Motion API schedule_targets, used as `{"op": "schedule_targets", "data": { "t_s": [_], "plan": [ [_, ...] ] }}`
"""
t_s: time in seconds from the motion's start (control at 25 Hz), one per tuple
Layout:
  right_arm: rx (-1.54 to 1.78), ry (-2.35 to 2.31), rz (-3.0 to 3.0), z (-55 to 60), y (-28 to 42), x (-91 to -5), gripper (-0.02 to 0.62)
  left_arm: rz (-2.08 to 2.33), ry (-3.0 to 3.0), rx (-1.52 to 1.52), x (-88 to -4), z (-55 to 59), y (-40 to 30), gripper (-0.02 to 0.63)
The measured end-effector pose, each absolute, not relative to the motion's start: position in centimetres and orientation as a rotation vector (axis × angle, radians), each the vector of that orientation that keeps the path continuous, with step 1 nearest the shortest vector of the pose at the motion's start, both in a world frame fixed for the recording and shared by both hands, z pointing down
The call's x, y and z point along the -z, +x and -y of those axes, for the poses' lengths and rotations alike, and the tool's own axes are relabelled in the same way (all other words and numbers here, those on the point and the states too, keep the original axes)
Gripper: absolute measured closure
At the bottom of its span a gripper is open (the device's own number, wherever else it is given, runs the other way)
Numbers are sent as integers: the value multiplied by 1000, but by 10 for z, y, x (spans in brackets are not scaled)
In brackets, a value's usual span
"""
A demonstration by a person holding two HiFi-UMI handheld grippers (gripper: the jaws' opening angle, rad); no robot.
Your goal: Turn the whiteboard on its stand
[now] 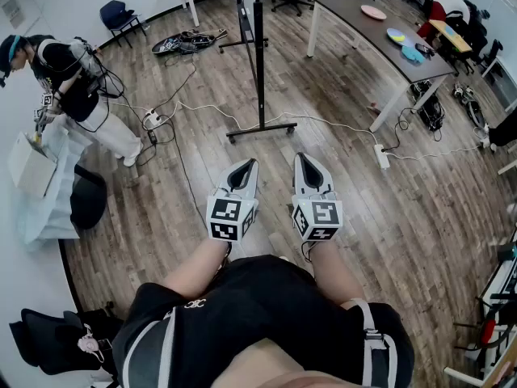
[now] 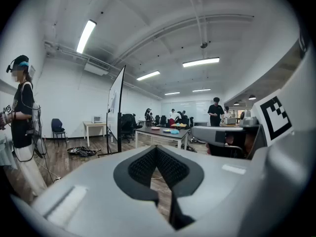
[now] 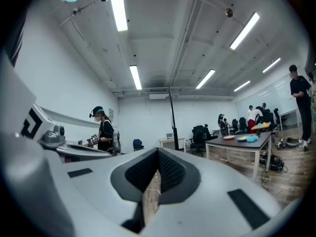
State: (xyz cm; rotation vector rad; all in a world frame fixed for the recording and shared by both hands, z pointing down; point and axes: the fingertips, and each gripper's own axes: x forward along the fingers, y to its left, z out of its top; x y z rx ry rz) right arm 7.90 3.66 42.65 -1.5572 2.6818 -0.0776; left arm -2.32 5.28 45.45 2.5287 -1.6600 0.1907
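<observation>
The whiteboard [image 1: 242,10] stands edge-on on its black wheeled stand [image 1: 261,129] a few steps ahead of me on the wood floor. The left gripper view shows the whiteboard [image 2: 116,107] as a thin upright panel; in the right gripper view only the dark edge of the whiteboard [image 3: 173,113] shows. My left gripper [image 1: 249,165] and right gripper [image 1: 303,158] hang side by side close to my body, well short of the stand. Both point forward. The left gripper [image 2: 156,149] is shut with nothing in it, and the right gripper [image 3: 158,152] is shut and holds nothing as well.
A long grey table [image 1: 380,35] with coloured plates stands right of the stand. White cables and a power strip [image 1: 381,156] lie across the floor near the stand's foot. A person [image 1: 73,87] works at the left wall. A black bag [image 1: 190,40] lies behind the whiteboard.
</observation>
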Motion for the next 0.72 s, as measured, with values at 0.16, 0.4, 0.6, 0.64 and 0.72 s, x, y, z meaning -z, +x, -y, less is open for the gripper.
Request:
{"op": "schedule_targets", "data": {
  "t_s": [0.16,0.4,0.6,0.64,0.72],
  "plan": [
    [69,-1554,-2692,-50,77,-423,589,1676,2527,-168,-448,-69,-24,597],
    [13,-1542,-2729,-63,66,-424,589,1706,2514,-162,-447,-79,-31,597],
    [31,-1551,-2684,-63,71,-424,589,1706,2508,-167,-450,-82,-30,595],
    [26,-1555,-2676,-63,73,-423,589,1704,2509,-172,-451,-81,-28,595],
    [8,-1558,-2672,-62,78,-423,589,1700,2514,-182,-453,-80,-22,595]
  ]
}}
